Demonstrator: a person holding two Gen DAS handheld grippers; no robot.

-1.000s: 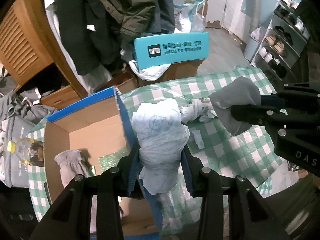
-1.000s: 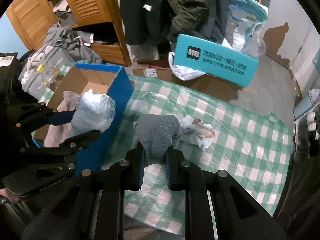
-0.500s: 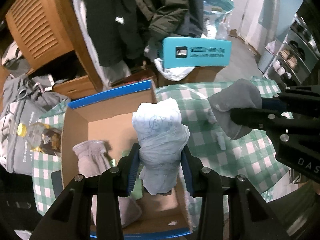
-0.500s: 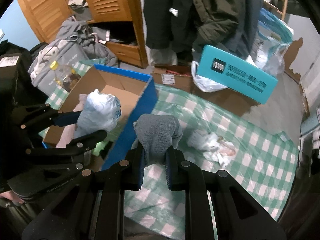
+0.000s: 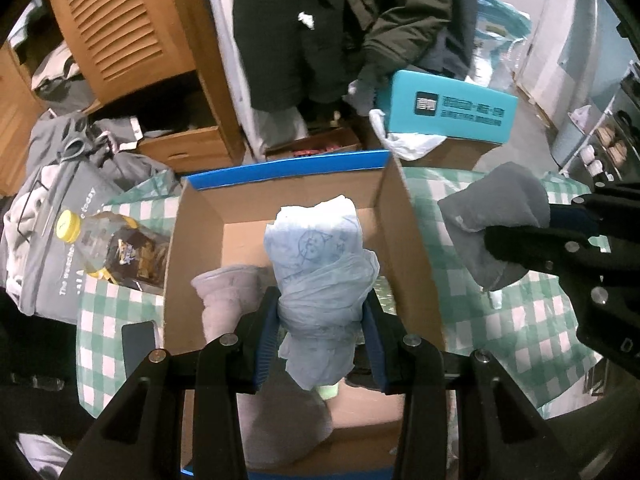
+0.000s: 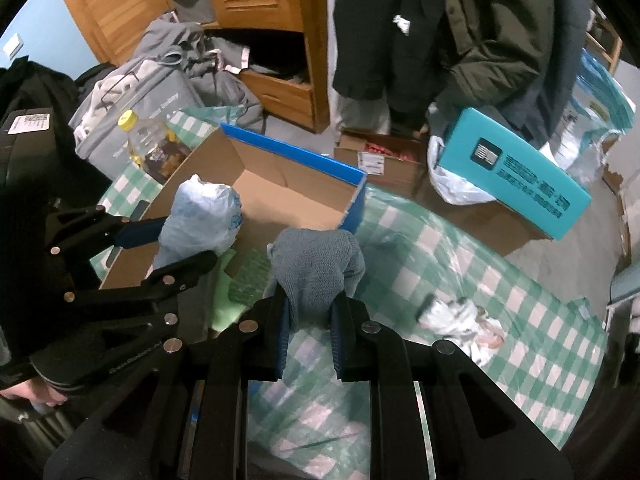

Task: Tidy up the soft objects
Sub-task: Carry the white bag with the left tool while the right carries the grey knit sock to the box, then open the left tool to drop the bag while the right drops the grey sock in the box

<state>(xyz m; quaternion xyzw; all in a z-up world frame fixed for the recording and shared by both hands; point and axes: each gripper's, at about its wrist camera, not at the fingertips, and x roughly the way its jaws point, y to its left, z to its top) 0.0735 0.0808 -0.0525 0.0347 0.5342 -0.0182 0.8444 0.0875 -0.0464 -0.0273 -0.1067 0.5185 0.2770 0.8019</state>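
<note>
Since a second ago both grippers have swung across from the checked cloth toward the box: the pale blue bundle [image 5: 320,256], which then hung over the box's right wall, now hangs over the open cardboard box [image 5: 404,216] itself, and the grey knit piece [image 6: 316,264] has travelled from the middle of the cloth to the box's near corner.

The left gripper [image 5: 320,344] is clamped on the pale blue bundle, its blue pads pressing in on the wrapped waist at a moderate width; the bundle stands upright between them. Below it in the box lie a grey mitten-like piece [image 5: 224,292] at 9 o'clock of the bundle and a bit of light green [image 5: 328,390] at 6 o'clock.

The right gripper [image 6: 310,336] is pinched narrowly on the grey knit piece, which bulges out above the pads. In the left wrist view that piece sits at 3 o'clock of the box, over the green checked cloth [image 6: 460,256].

A crumpled white wad [image 6: 460,320] lies on the cloth at 3 o'clock of the right gripper. A teal carton [image 6: 516,176] rests past the cloth at 1 o'clock, and a yellow-capped bottle [image 5: 112,244] lies at 9 o'clock of the box.
</note>
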